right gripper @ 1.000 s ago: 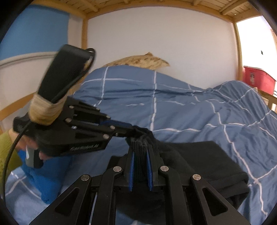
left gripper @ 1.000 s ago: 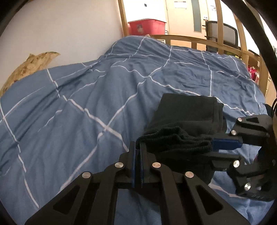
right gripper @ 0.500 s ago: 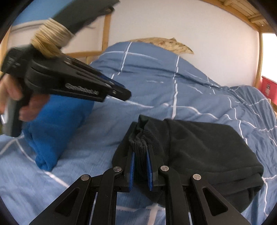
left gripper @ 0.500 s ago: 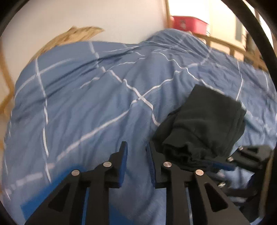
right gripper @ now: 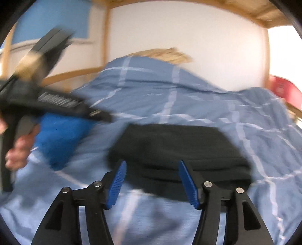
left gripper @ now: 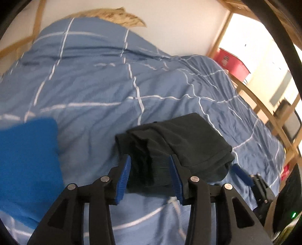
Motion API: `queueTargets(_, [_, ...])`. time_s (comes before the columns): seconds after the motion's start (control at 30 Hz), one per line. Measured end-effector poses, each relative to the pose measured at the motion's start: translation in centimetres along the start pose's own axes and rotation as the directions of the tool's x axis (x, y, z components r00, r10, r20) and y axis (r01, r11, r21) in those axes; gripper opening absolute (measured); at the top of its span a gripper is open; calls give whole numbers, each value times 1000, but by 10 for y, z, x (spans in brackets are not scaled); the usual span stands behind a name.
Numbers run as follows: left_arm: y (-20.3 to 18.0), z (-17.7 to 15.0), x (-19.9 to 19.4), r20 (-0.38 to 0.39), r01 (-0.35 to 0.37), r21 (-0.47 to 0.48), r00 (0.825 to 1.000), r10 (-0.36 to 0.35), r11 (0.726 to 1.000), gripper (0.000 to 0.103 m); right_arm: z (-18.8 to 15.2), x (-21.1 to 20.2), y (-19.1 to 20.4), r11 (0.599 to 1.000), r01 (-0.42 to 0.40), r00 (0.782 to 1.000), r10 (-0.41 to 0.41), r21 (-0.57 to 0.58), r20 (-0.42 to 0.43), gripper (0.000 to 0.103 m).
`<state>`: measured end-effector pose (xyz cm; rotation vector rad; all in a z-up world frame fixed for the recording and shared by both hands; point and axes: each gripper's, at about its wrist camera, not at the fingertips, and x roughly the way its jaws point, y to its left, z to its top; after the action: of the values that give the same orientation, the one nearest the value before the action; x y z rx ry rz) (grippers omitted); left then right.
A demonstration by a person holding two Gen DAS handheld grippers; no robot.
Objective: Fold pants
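The black pants (left gripper: 181,139) lie folded in a compact stack on the blue checked duvet (left gripper: 98,84). My left gripper (left gripper: 150,176) hovers at their near end, its jaws opening. The ribbed waistband edge shows in the gap, and the pads do not press on it. In the right wrist view the pants (right gripper: 179,148) lie just beyond my right gripper (right gripper: 152,181). Its jaws are opening wide and hold nothing. My left gripper (right gripper: 102,116) shows there blurred at the left, held by a hand (right gripper: 17,150). One right pad (left gripper: 241,173) peeks in at the pants' right side.
A folded bright blue cloth (left gripper: 28,160) lies left of the pants on the duvet. A tan pillow (left gripper: 120,17) rests against the white wall behind. The wooden bed rail (left gripper: 264,109) runs along the right, with a red bin (left gripper: 234,60) beyond it.
Both grippers were shut on the waistband and have let go. The left one rolled and swung round to face the pants. The right one drew back and opened, and the pants now lie flat.
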<state>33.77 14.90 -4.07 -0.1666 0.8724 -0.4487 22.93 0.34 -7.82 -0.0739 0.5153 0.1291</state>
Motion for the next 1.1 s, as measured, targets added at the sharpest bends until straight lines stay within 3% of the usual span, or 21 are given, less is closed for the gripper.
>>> queueTargets(0.1, [-1,-8,15,-13,20,-95,1000,-21,995,41,-2,-6,-38,995,76,997,-74,71,-20,69])
queueTargets(0.23, [-9,-18,31,-30,-58,-133,998,54,989,41,-6,-7,-79,972,204,978,-196,118,-75,72])
queueTargets(0.37, [-10,-17,40,-48,-112,-157,993,105,981,44,-12,-4,-107,945,282,957,-266,167,-113,75])
queueTargets(0.53, [-8,-1,43,-13,-119,-197,993,119,973,46,-14,7,-121,927,318,944,-289,199,-160,75])
queueTargets(0.8, [11,-10,63,-58,-133,-299,991,121,945,46,-15,19,-124,910,343,935,-307,232,-179,75])
queueTargets(1.0, [5,-13,55,-18,-129,-284,991,129,950,19,-22,22,-126,911,344,932,-303,226,-199,75])
queueTargets(1.1, [-4,-12,50,8,-128,-247,991,134,960,16,-26,21,-129,911,342,933,-301,232,-195,75])
